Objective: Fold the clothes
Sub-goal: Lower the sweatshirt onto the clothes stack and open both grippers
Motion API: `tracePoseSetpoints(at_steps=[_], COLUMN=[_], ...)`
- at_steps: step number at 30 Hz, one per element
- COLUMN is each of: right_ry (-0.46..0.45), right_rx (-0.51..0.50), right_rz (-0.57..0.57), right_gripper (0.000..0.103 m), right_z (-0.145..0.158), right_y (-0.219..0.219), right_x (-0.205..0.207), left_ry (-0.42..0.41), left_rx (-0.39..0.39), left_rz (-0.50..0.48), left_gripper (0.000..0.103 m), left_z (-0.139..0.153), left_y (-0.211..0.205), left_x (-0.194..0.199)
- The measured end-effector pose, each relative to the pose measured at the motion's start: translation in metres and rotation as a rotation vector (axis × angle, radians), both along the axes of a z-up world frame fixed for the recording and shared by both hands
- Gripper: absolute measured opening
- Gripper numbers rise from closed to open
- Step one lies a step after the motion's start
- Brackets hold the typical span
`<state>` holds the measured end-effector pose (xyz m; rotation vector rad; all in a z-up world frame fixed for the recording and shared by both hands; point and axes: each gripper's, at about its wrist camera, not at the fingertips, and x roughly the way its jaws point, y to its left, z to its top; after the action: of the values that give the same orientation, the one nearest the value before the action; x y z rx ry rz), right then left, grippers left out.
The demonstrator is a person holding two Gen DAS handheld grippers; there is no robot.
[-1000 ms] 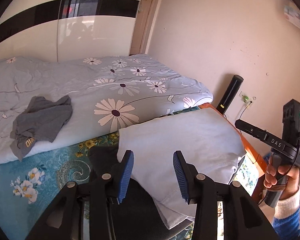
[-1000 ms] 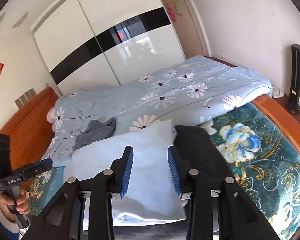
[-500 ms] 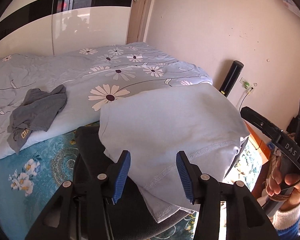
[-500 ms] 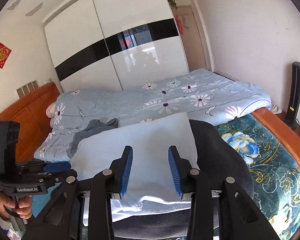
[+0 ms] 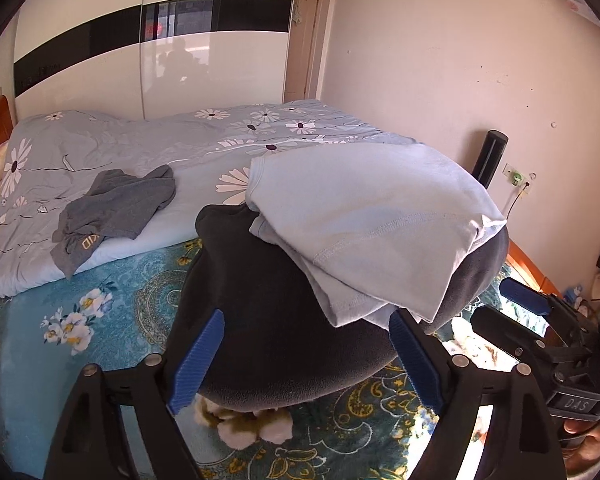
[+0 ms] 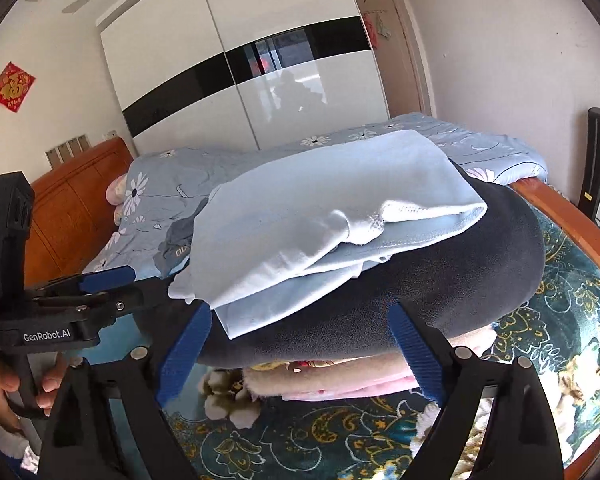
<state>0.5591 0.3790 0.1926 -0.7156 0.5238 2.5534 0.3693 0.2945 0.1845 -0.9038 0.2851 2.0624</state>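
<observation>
A folded light blue garment (image 5: pixel 372 224) lies on top of a folded dark grey fleece (image 5: pixel 284 344) on the bed; both also show in the right wrist view, the blue garment (image 6: pixel 300 224) on the fleece (image 6: pixel 452 280). Under the fleece are folded pink and cream clothes (image 6: pixel 340 380). My left gripper (image 5: pixel 306 356) is open wide, its blue pads at either side of the pile's near edge. My right gripper (image 6: pixel 296 354) is open wide in the same way. A crumpled grey garment (image 5: pixel 116 208) lies loose on the quilt to the left.
A blue daisy-print quilt (image 5: pixel 140 144) covers the back of the bed, above a teal floral sheet (image 5: pixel 80 320). A wooden headboard (image 6: pixel 72 200) is at the left, the bed's wooden edge (image 6: pixel 572 232) at the right. A black tower (image 6: pixel 594 160) stands by the wall.
Both grippers have opened wider and lowered to the pile. The blue garment and fleece now loom larger and closer, with the clothes beneath the fleece visible.
</observation>
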Motion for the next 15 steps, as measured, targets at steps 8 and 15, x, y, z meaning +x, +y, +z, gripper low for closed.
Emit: tracePoseSetpoints(at_steps=[8, 15], right_ry=[-0.115, -0.215], right_rx=[0.03, 0.012], right_rz=[-0.106, -0.148], right_gripper=[0.102, 0.102], right_z=[-0.008, -0.025], right_y=[-0.002, -0.01], right_x=[-0.008, -0.006], left_ry=[-0.008, -0.002], left_rx=[-0.013, -0.049], left_rz=[0.058, 0.087], left_gripper=[0.103, 0.103], left_z=[-0.006, -0.016], left_y=[-0.013, -0.018], left_x=[0.009, 0.019])
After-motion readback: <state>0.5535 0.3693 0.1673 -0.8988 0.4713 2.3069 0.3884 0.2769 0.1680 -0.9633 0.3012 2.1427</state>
